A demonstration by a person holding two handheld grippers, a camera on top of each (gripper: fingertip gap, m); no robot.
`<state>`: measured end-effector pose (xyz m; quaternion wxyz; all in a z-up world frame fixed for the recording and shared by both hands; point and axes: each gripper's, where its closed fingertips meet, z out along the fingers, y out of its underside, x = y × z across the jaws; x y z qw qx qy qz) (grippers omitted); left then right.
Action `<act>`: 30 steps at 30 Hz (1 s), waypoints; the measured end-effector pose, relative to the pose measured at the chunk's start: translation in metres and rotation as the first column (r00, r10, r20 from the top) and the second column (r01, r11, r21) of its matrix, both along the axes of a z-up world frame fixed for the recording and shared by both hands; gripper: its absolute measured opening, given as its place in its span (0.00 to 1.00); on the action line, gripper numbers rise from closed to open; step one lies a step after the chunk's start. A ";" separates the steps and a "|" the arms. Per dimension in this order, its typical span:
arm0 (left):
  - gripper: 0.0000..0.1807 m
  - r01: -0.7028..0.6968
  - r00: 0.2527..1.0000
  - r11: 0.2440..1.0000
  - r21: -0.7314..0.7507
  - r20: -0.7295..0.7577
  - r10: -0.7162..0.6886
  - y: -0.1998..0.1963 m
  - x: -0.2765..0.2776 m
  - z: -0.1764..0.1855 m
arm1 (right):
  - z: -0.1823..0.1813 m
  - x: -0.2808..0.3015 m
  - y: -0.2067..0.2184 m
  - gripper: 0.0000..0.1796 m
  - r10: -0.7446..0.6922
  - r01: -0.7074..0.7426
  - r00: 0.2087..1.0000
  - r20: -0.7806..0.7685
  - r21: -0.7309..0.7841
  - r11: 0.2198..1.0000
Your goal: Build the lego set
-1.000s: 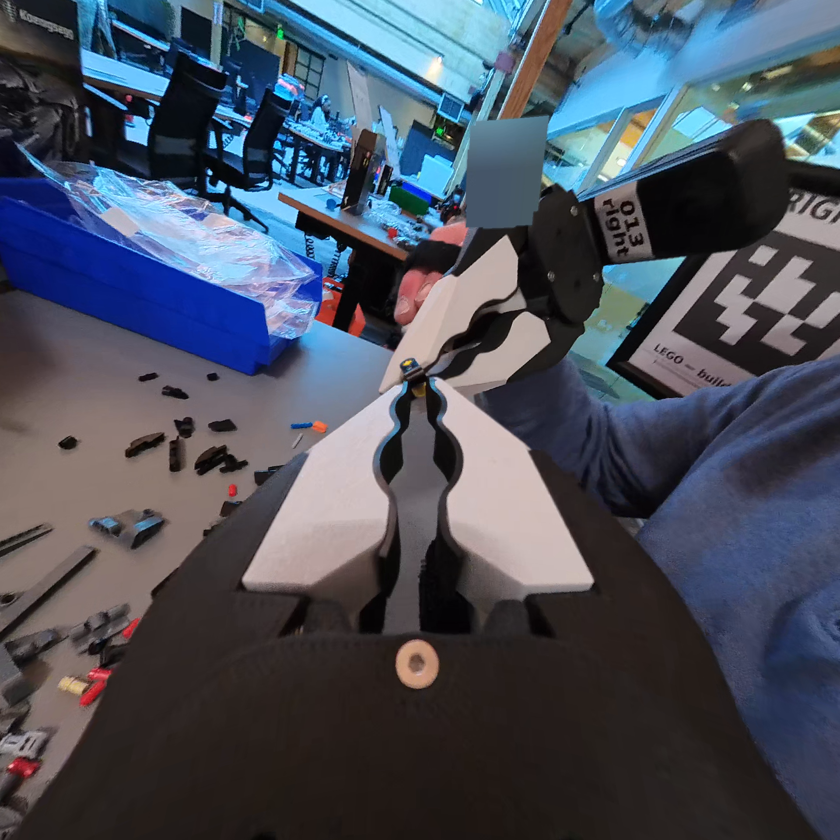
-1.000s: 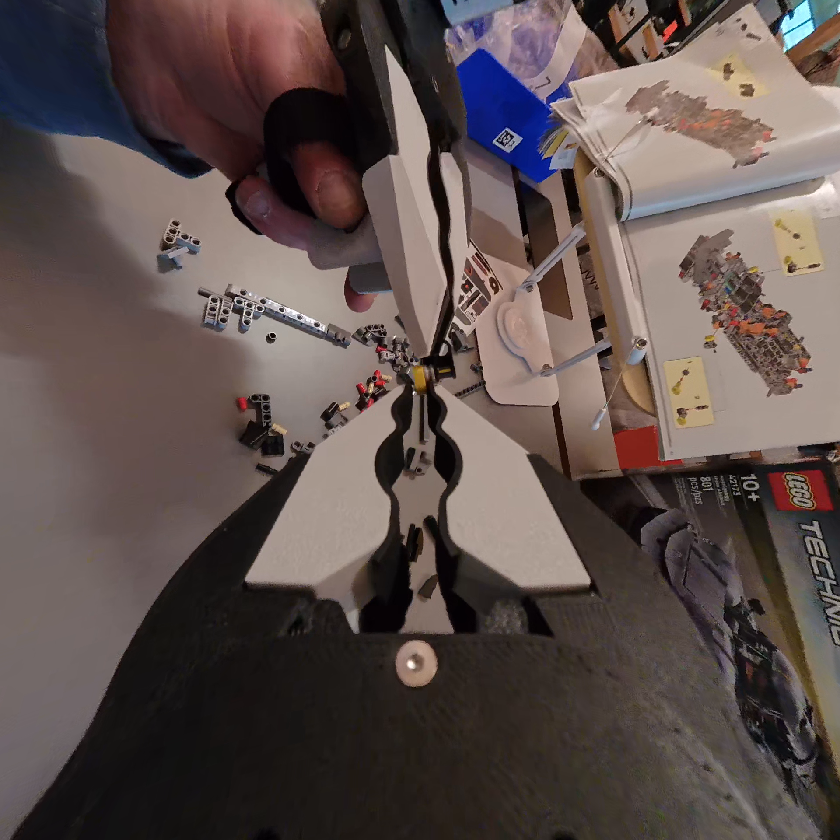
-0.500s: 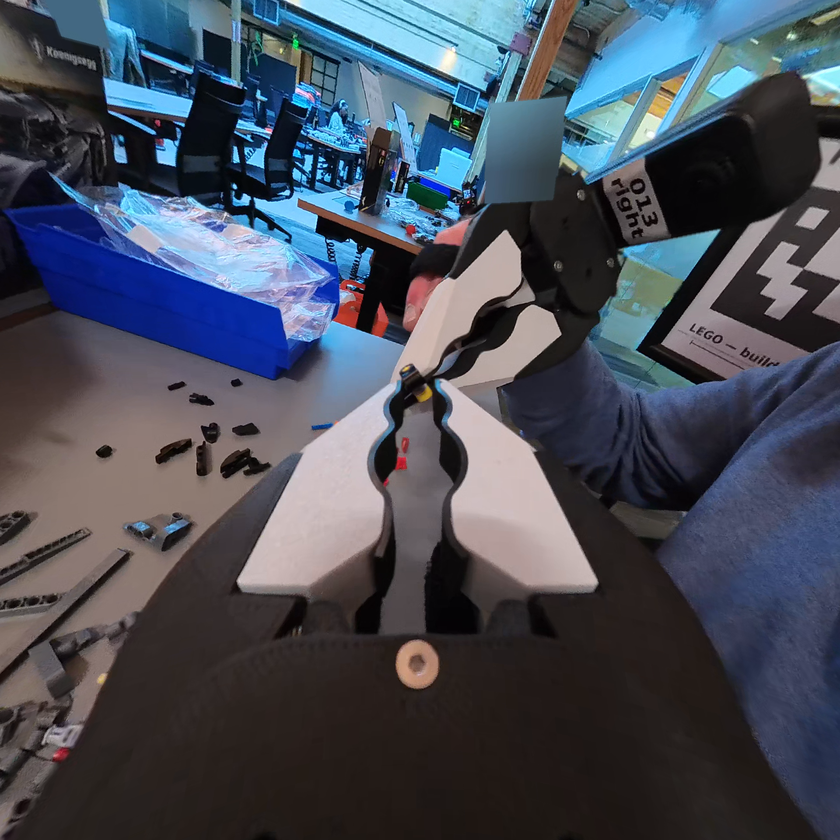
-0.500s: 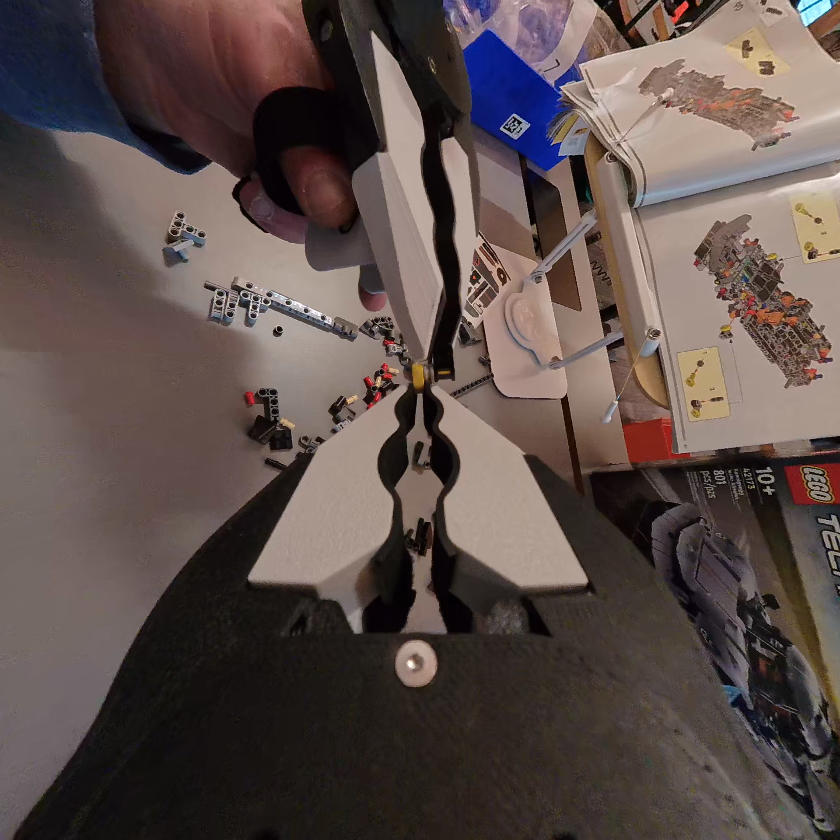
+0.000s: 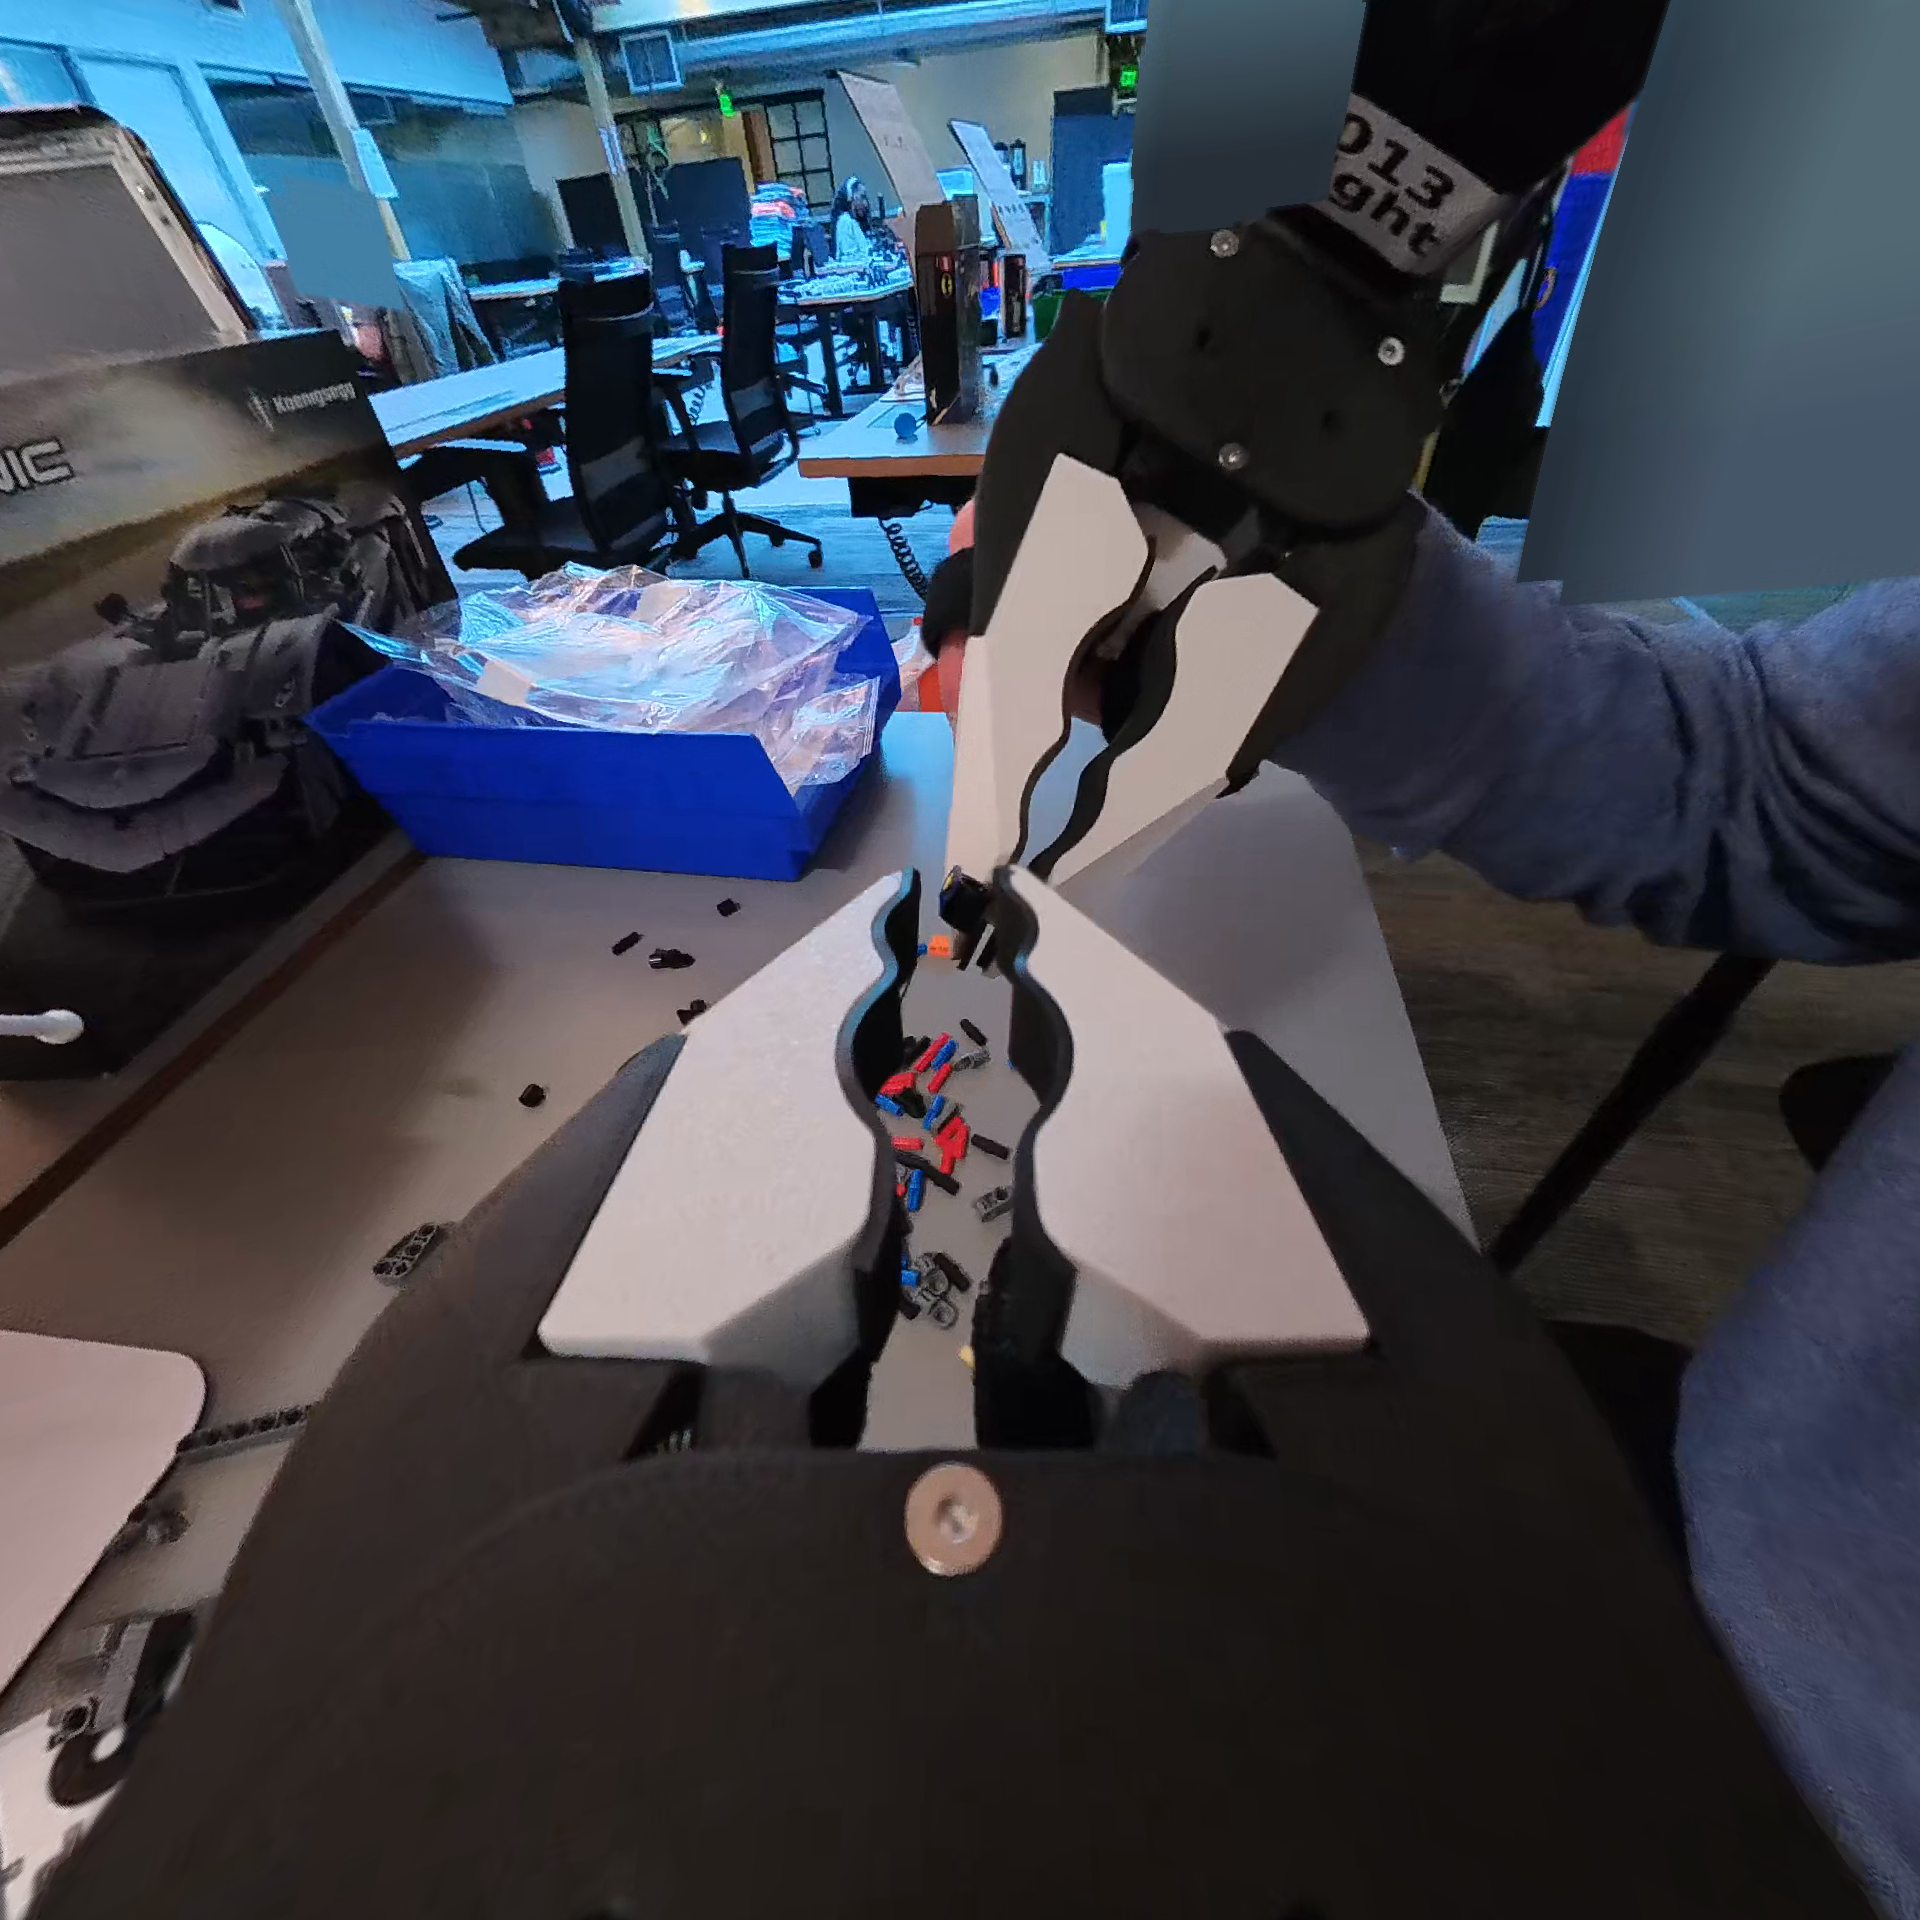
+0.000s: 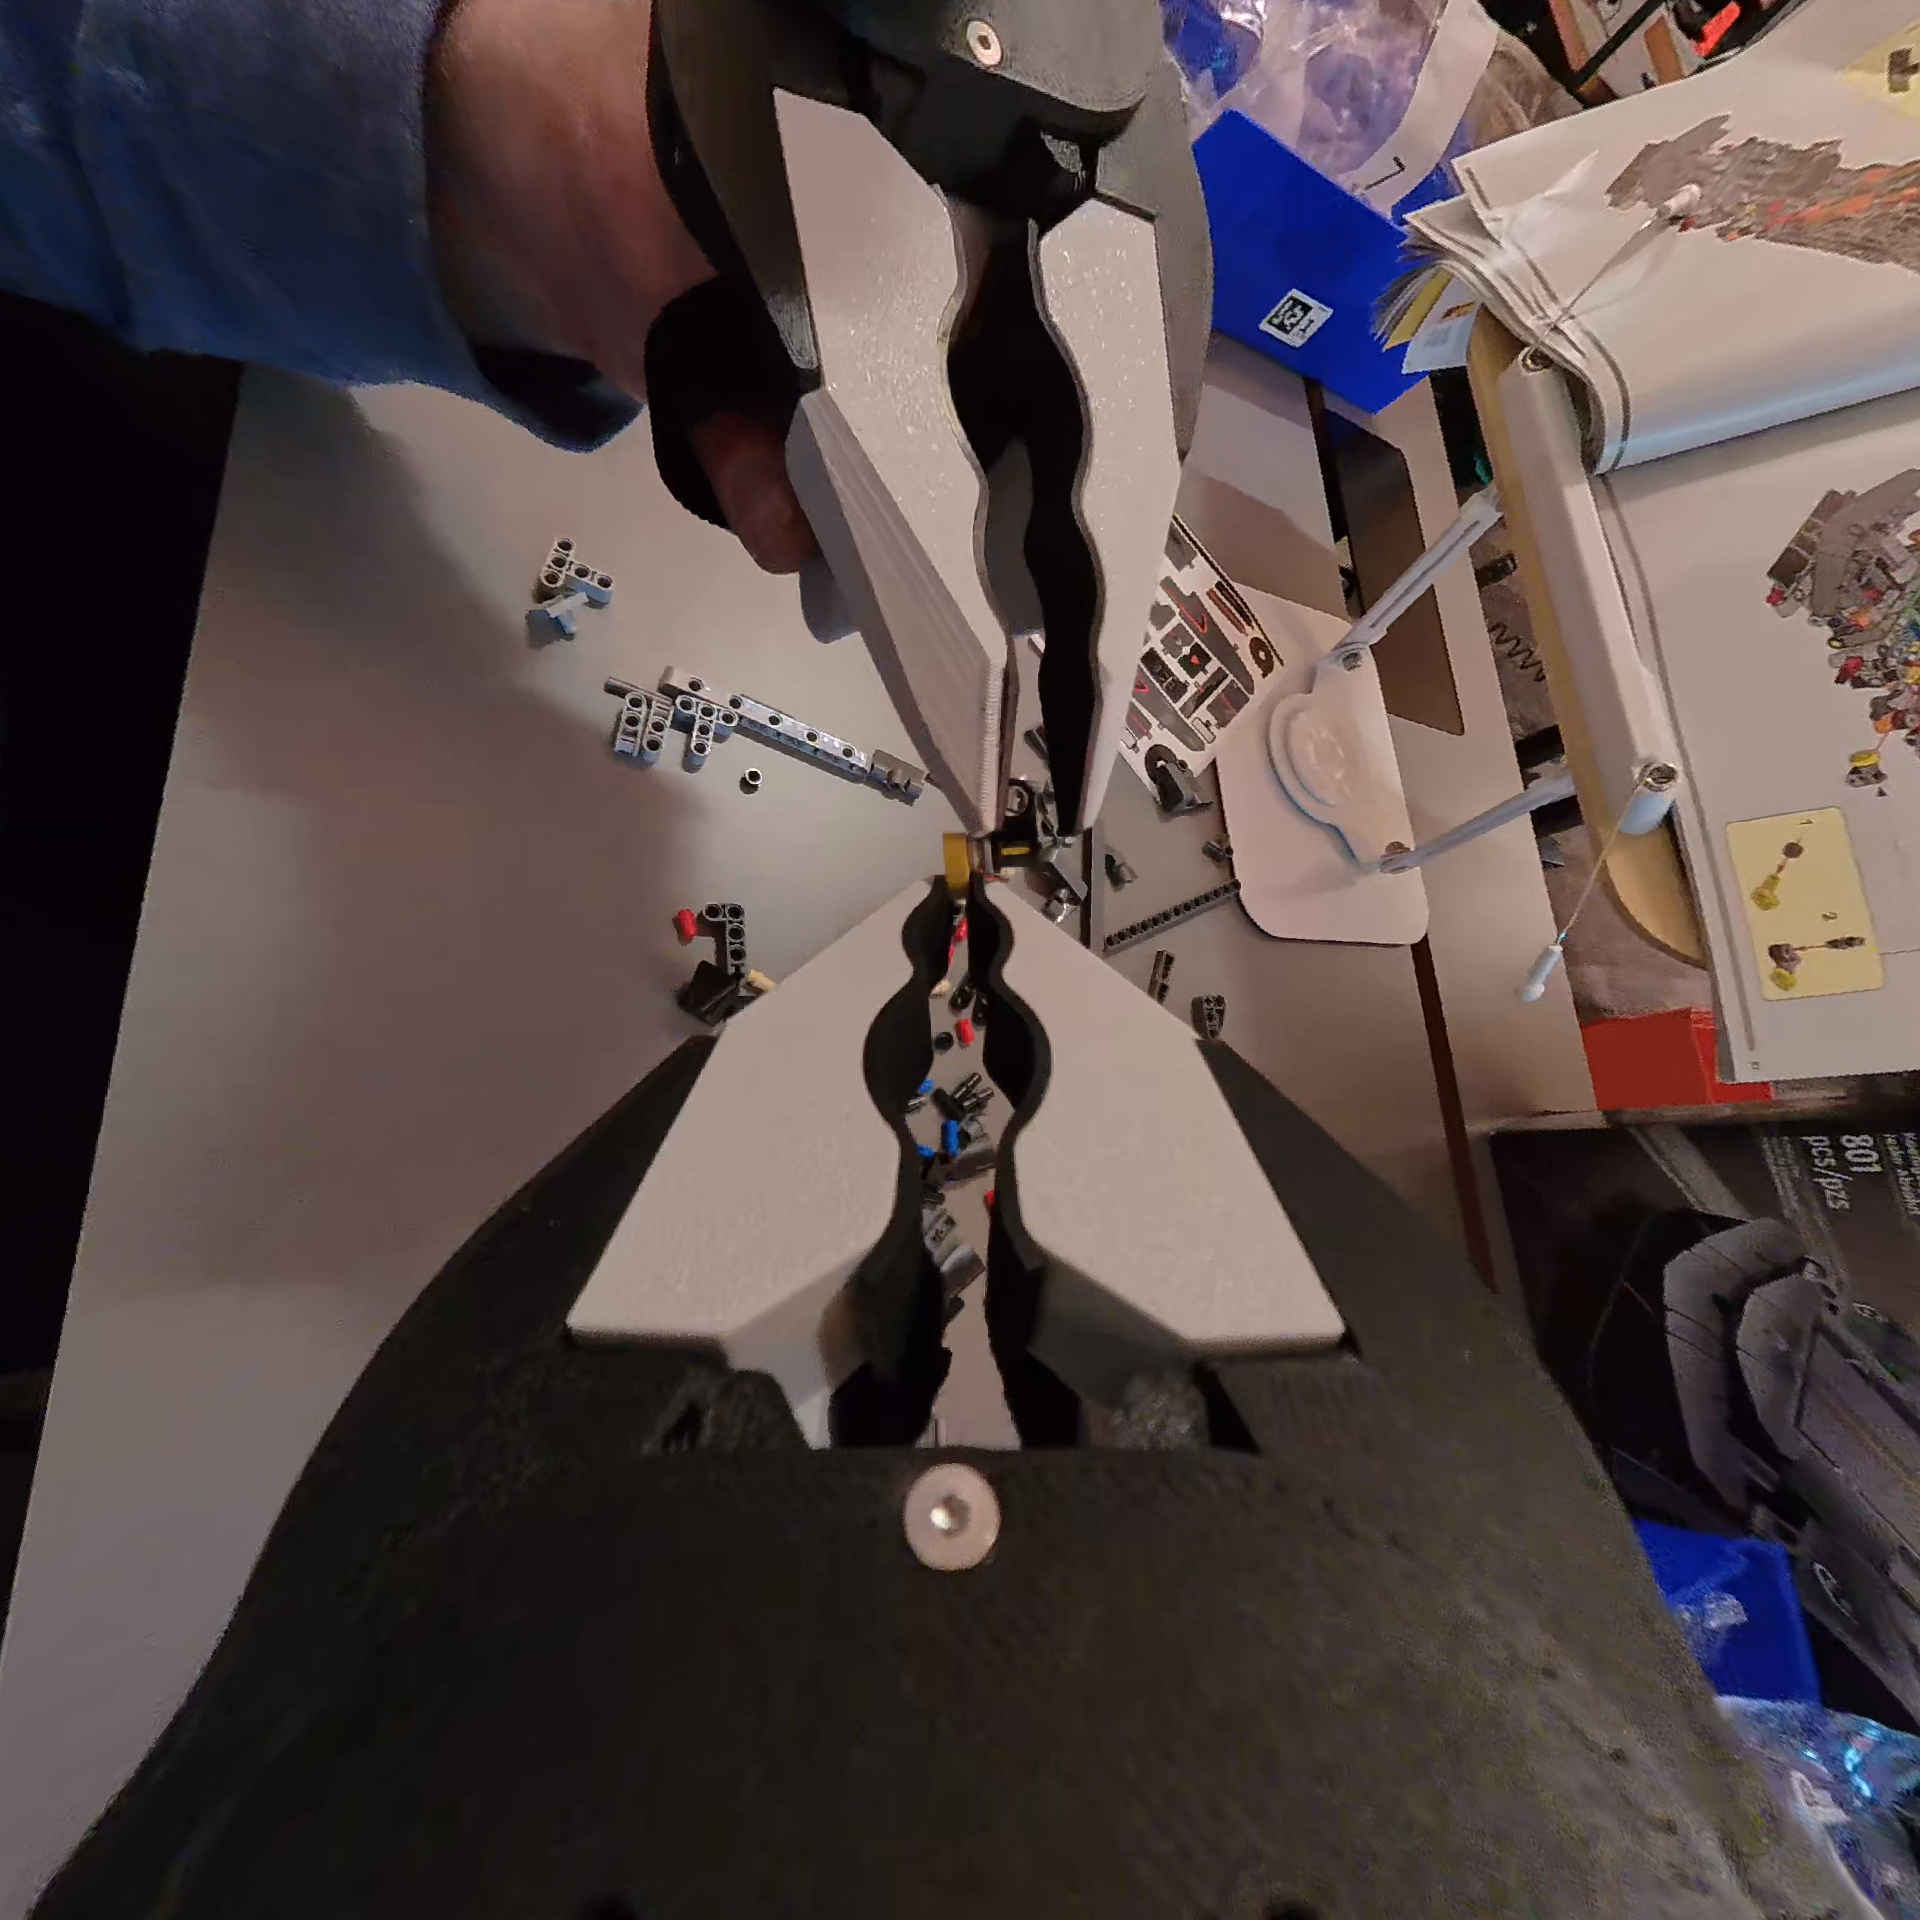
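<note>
My left gripper (image 5: 961,899) and right gripper (image 6: 961,899) meet tip to tip above the grey table (image 6: 416,935). The right gripper is shut on a small yellow piece (image 6: 954,852). This piece joins a small black piece (image 6: 1018,847), which sits between the tips of the left gripper (image 6: 1029,826). In the left wrist view the black piece (image 5: 966,909) fills the narrow gap between my fingers, with the right gripper (image 5: 982,868) coming down from the upper right. A person's hand grips each tool.
Loose red, blue and black pins (image 5: 930,1112) lie under the grippers. Grey beams (image 6: 748,727) lie to the left. A blue bin of plastic bags (image 5: 623,769) and the set's box (image 5: 177,623) stand behind. An open instruction booklet (image 6: 1766,727) on a stand and a sticker sheet (image 6: 1195,665) are at the right. Only a small space, under 4 cm, lies between the two pairs of fingers.
Both grippers have swung together, still tip to tip. The left view now looks down on the pile of pins. The left jaws stand slightly wider than before.
</note>
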<state>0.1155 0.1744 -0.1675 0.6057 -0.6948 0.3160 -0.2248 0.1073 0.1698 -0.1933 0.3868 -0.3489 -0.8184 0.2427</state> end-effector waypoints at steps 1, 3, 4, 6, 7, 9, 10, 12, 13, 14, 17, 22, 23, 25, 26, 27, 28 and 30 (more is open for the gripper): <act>0.06 0.004 1.000 1.000 0.005 -0.003 -0.004 0.000 0.001 0.000 | 0.000 0.001 0.000 0.00 0.002 -0.002 1.000 0.000 -0.007 1.000; 0.04 0.020 1.000 1.000 0.014 -0.002 -0.020 -0.001 0.004 0.001 | 0.001 0.002 -0.001 0.00 0.007 -0.008 1.000 -0.004 -0.025 1.000; 0.04 0.026 1.000 1.000 0.014 -0.005 -0.026 -0.001 0.005 0.000 | 0.001 0.003 -0.002 0.00 0.011 -0.012 1.000 -0.006 -0.036 0.999; 0.04 0.035 0.999 0.999 0.021 -0.011 -0.035 -0.001 0.007 -0.001 | 0.001 0.004 -0.002 0.00 0.015 -0.015 1.000 -0.008 -0.052 0.999; 0.04 0.043 0.999 0.999 0.023 -0.014 -0.043 -0.002 0.008 -0.001 | 0.000 0.005 -0.003 0.00 0.019 -0.019 1.000 -0.009 -0.066 0.998; 0.05 0.056 0.998 0.998 0.030 -0.022 -0.055 -0.003 0.010 -0.001 | 0.001 0.007 -0.004 0.00 0.025 -0.026 1.000 -0.016 -0.085 0.996; 0.05 0.058 0.998 0.998 0.033 -0.028 -0.057 -0.003 0.010 -0.001 | 0.001 0.008 -0.004 0.00 0.026 -0.028 0.999 -0.018 -0.092 0.995; 0.05 0.073 0.997 0.997 0.036 -0.030 -0.072 -0.004 0.013 -0.001 | 0.001 0.010 -0.005 0.00 0.034 -0.036 0.999 -0.022 -0.108 0.993; 0.05 0.077 0.997 0.996 0.035 -0.028 -0.076 -0.004 0.013 0.000 | 0.002 0.010 -0.005 0.00 0.036 -0.039 0.999 -0.024 -0.115 0.993; 0.05 0.080 0.997 0.996 0.035 -0.026 -0.079 -0.004 0.014 0.000 | 0.002 0.011 -0.006 0.00 0.038 -0.040 0.999 -0.025 -0.119 0.992; 0.07 0.088 0.996 0.996 0.034 -0.032 -0.087 -0.005 0.017 -0.003 | 0.000 0.011 -0.007 0.00 0.040 -0.043 0.999 -0.025 -0.129 0.991; 0.10 0.095 0.995 0.995 0.038 -0.034 -0.094 -0.006 0.020 -0.004 | 0.000 0.012 -0.007 0.00 0.043 -0.047 0.999 -0.033 -0.148 0.988; 0.10 0.093 0.995 0.995 0.039 -0.037 -0.091 -0.006 0.020 -0.005 | 0.001 0.011 -0.008 0.00 0.044 -0.049 0.998 -0.037 -0.155 0.987; 0.09 0.084 0.996 0.995 0.046 -0.043 -0.082 -0.005 0.020 -0.006 | 0.002 0.011 -0.008 0.00 0.041 -0.047 0.998 -0.039 -0.161 0.986; 0.09 0.081 0.996 0.995 0.054 -0.039 -0.079 -0.005 0.019 -0.005 | 0.002 0.011 -0.008 0.00 0.043 -0.049 0.998 -0.041 -0.165 0.985; 0.08 0.083 0.996 0.995 0.057 -0.032 -0.082 -0.005 0.020 -0.005 | 0.002 0.011 -0.009 0.00 0.045 -0.052 0.998 -0.043 -0.169 0.984; 0.09 0.087 0.996 0.995 0.056 -0.025 -0.086 -0.006 0.020 -0.005 | 0.002 0.011 -0.009 0.00 0.047 -0.053 0.998 -0.042 -0.172 0.984; 0.08 0.086 0.996 0.995 0.057 -0.031 -0.085 -0.005 0.019 -0.006 | 0.001 0.011 -0.009 0.00 0.045 -0.050 0.998 -0.035 -0.174 0.983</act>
